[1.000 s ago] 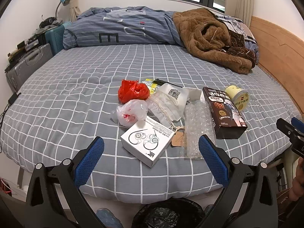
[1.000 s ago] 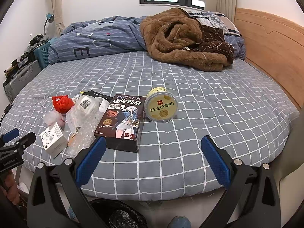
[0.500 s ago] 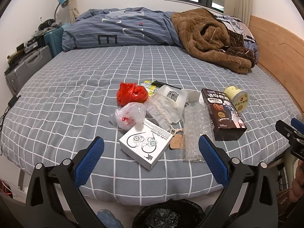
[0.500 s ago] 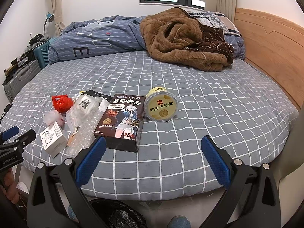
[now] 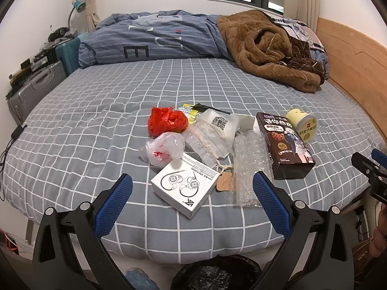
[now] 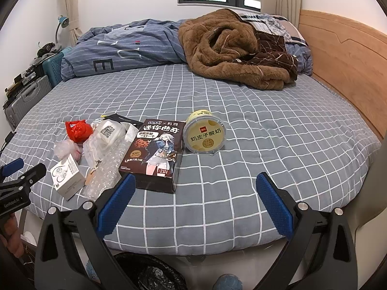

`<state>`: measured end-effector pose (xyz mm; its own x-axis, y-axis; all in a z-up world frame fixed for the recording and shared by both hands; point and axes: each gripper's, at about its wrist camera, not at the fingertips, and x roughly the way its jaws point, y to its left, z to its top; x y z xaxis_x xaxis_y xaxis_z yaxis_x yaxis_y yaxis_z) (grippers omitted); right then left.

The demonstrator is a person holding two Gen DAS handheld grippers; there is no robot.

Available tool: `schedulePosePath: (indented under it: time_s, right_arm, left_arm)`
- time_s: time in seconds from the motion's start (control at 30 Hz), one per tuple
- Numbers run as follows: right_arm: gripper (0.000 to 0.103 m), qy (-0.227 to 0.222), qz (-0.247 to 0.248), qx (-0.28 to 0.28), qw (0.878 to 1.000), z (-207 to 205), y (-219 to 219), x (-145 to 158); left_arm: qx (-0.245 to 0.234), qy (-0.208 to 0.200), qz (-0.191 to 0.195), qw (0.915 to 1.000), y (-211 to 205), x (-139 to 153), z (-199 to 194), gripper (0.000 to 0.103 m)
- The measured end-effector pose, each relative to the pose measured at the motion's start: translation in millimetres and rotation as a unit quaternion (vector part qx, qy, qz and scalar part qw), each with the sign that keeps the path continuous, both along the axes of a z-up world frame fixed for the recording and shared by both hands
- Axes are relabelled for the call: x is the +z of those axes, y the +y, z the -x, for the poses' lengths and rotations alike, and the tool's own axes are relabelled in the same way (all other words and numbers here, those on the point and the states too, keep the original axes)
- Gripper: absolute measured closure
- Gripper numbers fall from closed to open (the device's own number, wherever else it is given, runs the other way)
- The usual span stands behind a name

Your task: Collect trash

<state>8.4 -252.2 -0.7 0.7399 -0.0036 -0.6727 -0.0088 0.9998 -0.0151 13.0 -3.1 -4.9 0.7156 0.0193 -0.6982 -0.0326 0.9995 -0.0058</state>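
Trash lies in a cluster near the front edge of the bed: a white earphone box [image 5: 185, 187], bubble wrap [image 5: 246, 166], a clear plastic bag [image 5: 164, 148], a red plastic bag [image 5: 167, 120], a white pouch with a QR code [image 5: 215, 130], a dark cookie box [image 5: 284, 145] [image 6: 154, 152] and a yellow yogurt cup [image 5: 303, 125] [image 6: 204, 135]. My left gripper [image 5: 191, 188] hangs open just short of the earphone box. My right gripper [image 6: 196, 191] is open, in front of the cookie box. A black-lined trash bin [image 5: 217, 275] [image 6: 150, 273] stands on the floor below the bed edge.
A grey checked bed sheet [image 5: 96, 125] covers the bed. A blue duvet [image 5: 150, 41] and a brown fleece blanket [image 6: 229, 48] are piled at the far end. A wooden headboard [image 6: 343, 62] runs along the right. Suitcases [image 5: 33, 87] stand at the left.
Both grippers have drifted slightly; the view of the trash pile has shifted a little lower and left. Nothing was taken hold of.
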Motion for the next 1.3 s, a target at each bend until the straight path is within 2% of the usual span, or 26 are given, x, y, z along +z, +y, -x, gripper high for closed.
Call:
schedulePosePath:
  time_s: [1.3]
  right_arm:
    - [0.007, -0.002, -0.002, -0.004, 1.000, -5.2, -2.8, 4.2]
  left_arm:
    - [0.004, 0.009, -0.002, 1.0000, 2.6, -0.2, -2.3, 0.006]
